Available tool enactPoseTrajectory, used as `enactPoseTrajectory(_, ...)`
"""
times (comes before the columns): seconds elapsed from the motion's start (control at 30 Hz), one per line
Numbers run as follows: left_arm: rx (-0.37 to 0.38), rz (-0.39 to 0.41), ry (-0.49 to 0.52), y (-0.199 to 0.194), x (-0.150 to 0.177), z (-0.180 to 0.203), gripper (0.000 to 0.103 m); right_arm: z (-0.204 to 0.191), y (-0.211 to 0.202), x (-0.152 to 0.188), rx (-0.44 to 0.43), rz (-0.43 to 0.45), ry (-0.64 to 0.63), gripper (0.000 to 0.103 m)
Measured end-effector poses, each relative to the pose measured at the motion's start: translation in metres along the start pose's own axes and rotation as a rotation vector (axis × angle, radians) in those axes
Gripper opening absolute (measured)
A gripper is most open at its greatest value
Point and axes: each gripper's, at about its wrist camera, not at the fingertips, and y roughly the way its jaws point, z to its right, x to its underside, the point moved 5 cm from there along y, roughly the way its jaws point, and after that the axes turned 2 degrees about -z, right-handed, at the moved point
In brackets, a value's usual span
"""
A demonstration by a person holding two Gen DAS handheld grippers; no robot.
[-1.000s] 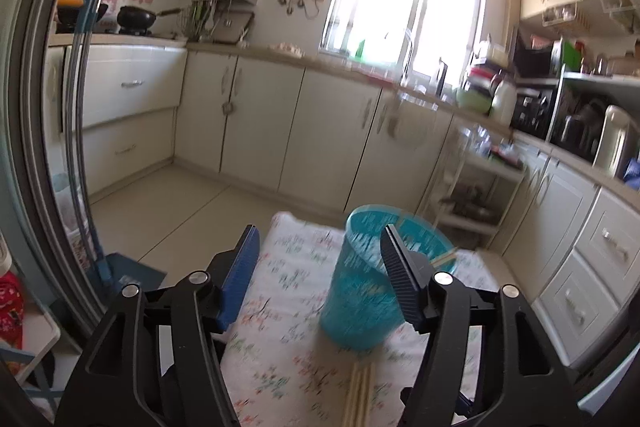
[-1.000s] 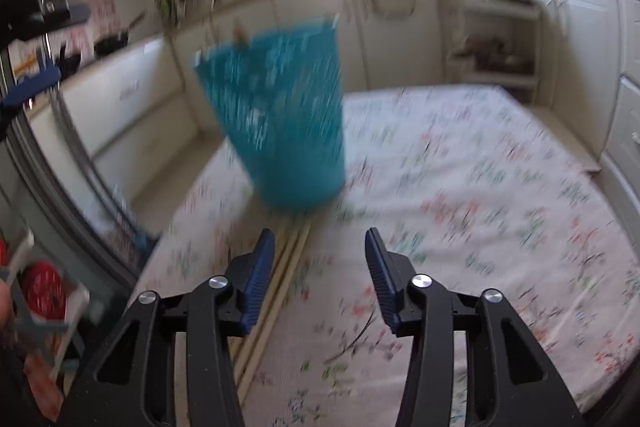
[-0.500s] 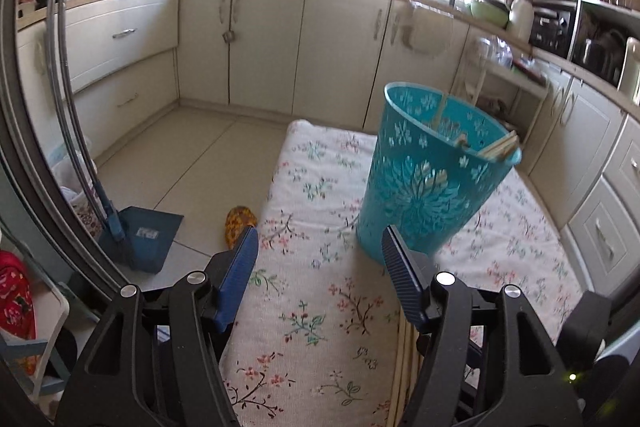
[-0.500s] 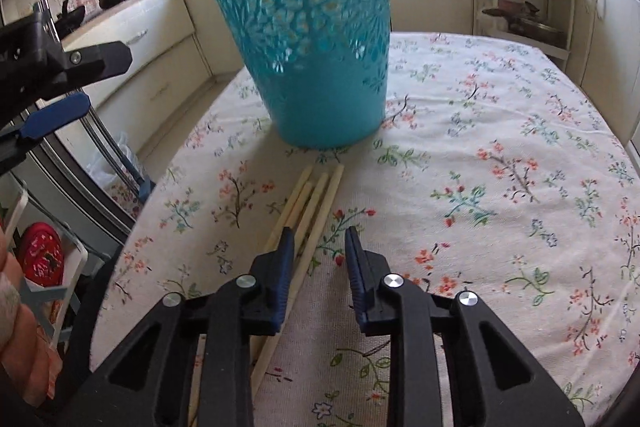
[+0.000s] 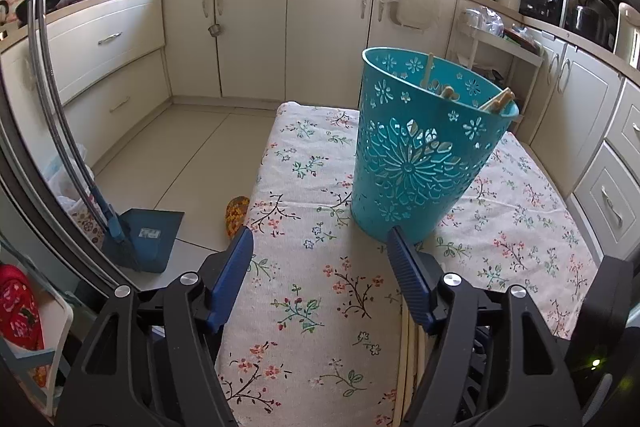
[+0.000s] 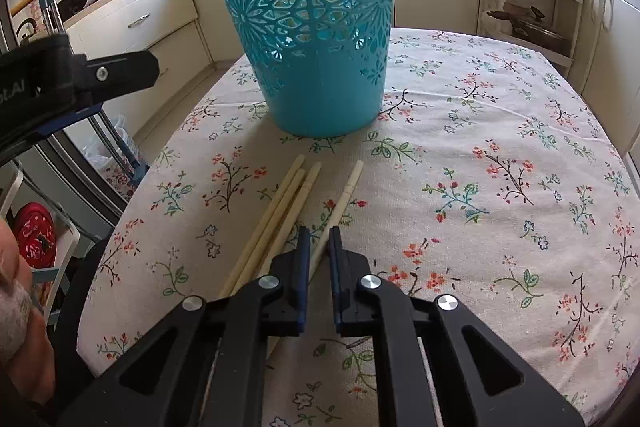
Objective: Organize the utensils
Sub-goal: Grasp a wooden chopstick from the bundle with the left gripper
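Note:
A teal perforated bucket stands on the floral tablecloth; in the left wrist view the bucket holds a few chopsticks leaning on its rim. Several pale chopsticks lie on the cloth in front of it. My right gripper is closed around one chopstick that lies apart to the right of the others, resting on the cloth. My left gripper is open and empty, hovering in front of the bucket; chopstick ends show beside its right finger.
The table's left edge drops to a tiled floor with a blue dustpan and broom. Kitchen cabinets and a shelf rack stand behind. The left gripper body shows in the right wrist view.
My right gripper lowered toward the chopsticks and narrowed from open to closed on one chopstick, pulling it to the right. My left gripper tilted down and drew back from the bucket, staying open.

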Motion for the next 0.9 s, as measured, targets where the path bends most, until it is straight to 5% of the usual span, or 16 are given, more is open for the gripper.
enactPoseTrajectory(0.9, 0.029, -0.243, 0.112, 0.063, 0.045, 0.019, 0.069, 0.021, -0.012, 0.008, -0.013, -0.004, 0.038, 0.015)
